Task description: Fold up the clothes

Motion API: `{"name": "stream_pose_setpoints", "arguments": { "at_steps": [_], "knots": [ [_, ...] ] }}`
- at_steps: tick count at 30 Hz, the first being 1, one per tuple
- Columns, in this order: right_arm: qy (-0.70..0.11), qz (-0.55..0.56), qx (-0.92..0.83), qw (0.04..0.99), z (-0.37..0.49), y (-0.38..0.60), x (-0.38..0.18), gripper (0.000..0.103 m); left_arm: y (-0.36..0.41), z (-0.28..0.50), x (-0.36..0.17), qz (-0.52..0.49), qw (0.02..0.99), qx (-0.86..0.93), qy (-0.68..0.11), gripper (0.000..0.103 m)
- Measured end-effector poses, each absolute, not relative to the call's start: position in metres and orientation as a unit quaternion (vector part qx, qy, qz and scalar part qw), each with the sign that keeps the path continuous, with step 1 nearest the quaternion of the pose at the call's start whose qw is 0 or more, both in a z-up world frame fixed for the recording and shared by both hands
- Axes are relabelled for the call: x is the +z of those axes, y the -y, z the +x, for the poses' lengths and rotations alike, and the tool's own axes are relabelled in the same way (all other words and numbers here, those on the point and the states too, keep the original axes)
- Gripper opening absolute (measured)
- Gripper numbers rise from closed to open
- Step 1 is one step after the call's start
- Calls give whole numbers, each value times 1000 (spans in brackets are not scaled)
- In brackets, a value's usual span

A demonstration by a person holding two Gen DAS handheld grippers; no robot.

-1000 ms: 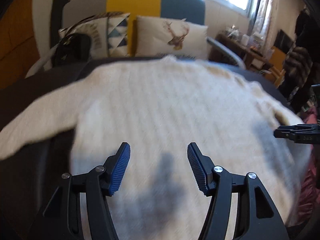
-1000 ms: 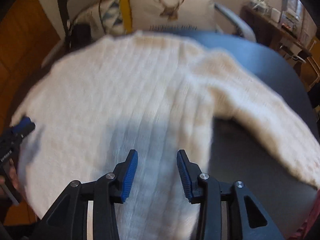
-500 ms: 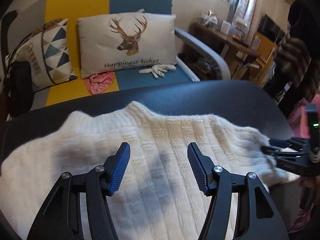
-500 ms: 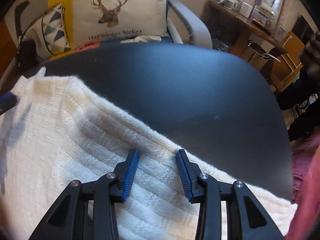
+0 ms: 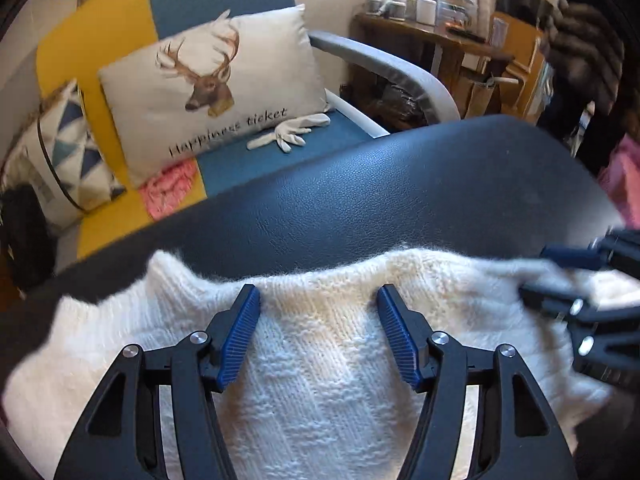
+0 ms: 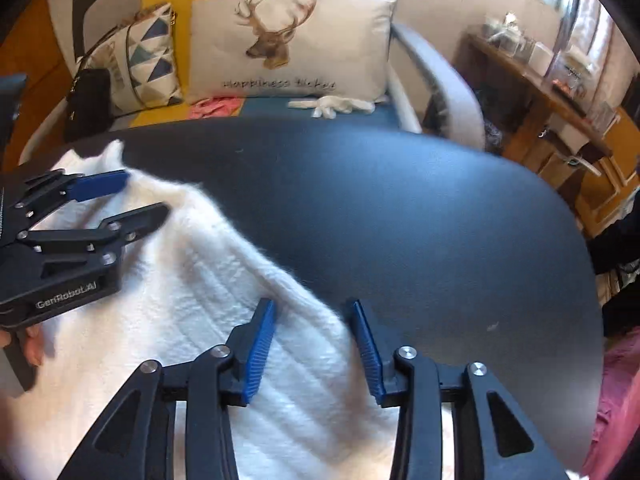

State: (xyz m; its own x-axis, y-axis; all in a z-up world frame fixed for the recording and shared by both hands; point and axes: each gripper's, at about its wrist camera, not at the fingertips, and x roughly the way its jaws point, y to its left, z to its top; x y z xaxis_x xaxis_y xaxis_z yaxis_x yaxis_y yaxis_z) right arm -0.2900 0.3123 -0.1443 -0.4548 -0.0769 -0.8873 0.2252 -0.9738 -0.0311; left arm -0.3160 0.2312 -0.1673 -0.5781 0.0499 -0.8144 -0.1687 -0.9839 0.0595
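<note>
The left claw (image 5: 318, 294) hangs over the far edge of a white knit sweater (image 5: 320, 380), its jaws opening with the edge's fabric lying between them, the pads not pressing it. The right claw (image 6: 312, 308) is poised over the same edge further along, jaws also opening, fabric between them ungripped. The sweater lies spread on the near part of a dark table (image 6: 380, 200). Beyond the table stands a blue and yellow sofa (image 5: 240, 160) with a deer cushion (image 6: 288, 44).
</note>
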Motion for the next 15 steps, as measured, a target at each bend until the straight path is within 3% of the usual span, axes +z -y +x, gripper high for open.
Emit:
{"name": "stream_pose_setpoints", "arguments": {
  "at_steps": [7, 15],
  "knots": [
    [28, 522, -848, 86, -237, -360, -115, 43, -222, -285, -125, -414, 106, 904, 23, 62],
    [6, 555, -832, 13, -200, -403, -130, 36, -297, -276, -163, -464, 136, 871, -93, 62]
  ]
}}
